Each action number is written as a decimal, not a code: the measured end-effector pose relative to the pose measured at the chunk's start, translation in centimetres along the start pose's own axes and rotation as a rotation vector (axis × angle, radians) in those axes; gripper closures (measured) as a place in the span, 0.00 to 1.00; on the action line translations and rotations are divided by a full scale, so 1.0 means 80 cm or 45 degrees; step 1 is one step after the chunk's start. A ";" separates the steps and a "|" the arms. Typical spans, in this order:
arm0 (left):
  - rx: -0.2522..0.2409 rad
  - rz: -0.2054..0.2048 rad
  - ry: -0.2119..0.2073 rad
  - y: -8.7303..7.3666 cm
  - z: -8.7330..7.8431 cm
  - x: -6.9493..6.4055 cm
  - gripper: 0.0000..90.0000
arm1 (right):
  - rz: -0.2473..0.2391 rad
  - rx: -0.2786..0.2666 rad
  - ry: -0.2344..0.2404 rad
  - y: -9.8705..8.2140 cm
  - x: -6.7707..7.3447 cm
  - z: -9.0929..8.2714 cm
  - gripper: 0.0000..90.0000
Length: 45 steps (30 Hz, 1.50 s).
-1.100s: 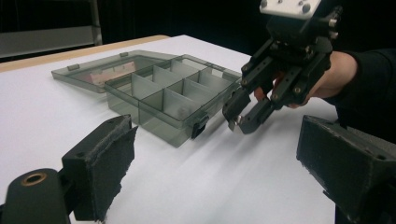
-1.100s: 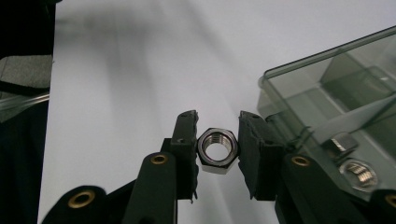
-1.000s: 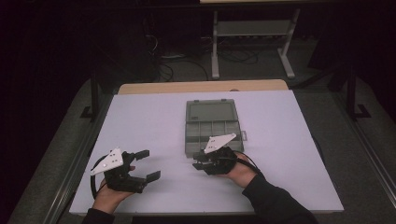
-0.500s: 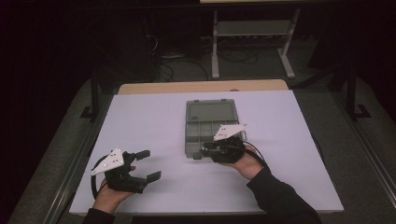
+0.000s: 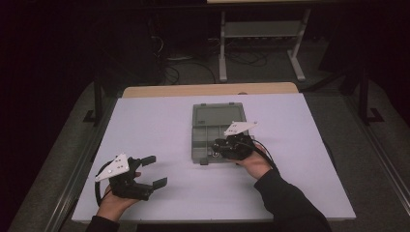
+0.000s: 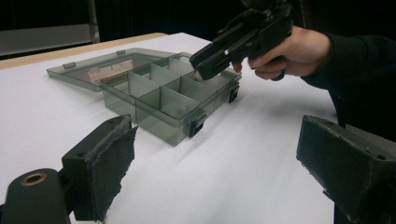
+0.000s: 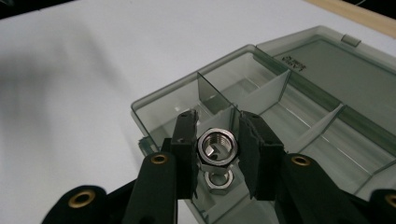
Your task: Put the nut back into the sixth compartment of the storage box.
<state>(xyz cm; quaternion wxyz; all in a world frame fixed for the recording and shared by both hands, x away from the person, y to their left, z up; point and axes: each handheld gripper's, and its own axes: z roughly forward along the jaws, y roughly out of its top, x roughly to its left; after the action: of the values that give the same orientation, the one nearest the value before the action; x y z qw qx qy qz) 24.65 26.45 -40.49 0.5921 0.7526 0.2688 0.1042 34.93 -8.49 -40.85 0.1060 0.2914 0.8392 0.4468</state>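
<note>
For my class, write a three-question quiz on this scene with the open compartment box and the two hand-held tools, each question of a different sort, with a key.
1. True or false: the right tool is shut on a hex nut.
2. Multiple choice: the left tool is A) open with nothing between its jaws, B) shut on a screw, C) inside the box.
3. Short answer: what lies in the compartment of the grey box right below the held nut?

Key
1. True; its pads press the nut's sides above the box's near corner.
2. A; it rests apart from the box on the white table.
3. A second, smaller-looking nut.
</note>
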 end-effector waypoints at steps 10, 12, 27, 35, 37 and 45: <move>-0.001 -0.004 0.000 0.000 0.000 0.000 0.12 | 0.028 0.061 -0.009 -0.005 -0.004 0.019 0.75; -0.002 -0.005 0.000 0.000 0.000 0.000 0.12 | 0.031 0.070 -0.006 -0.005 -0.004 0.020 0.75; 0.001 -0.003 -0.002 0.000 0.001 0.001 0.12 | 0.040 0.084 0.019 -0.007 -0.006 0.024 0.64; -0.002 -0.002 0.001 -0.001 -0.001 0.001 0.12 | 0.081 -0.007 0.033 -0.003 -0.008 0.010 0.35; -0.002 -0.001 0.001 0.000 -0.001 0.001 0.12 | 0.089 -0.028 0.046 -0.002 -0.008 0.005 0.30; 0.001 0.016 0.006 0.000 -0.002 0.004 0.12 | 0.086 -0.094 0.077 0.000 -0.005 -0.016 0.17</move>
<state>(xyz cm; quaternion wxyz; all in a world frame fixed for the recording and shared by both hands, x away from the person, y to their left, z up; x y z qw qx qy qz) 24.79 26.77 -40.49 0.5905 0.7542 0.2654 0.1094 34.67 -9.64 -40.14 0.0763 0.3020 0.8145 0.4895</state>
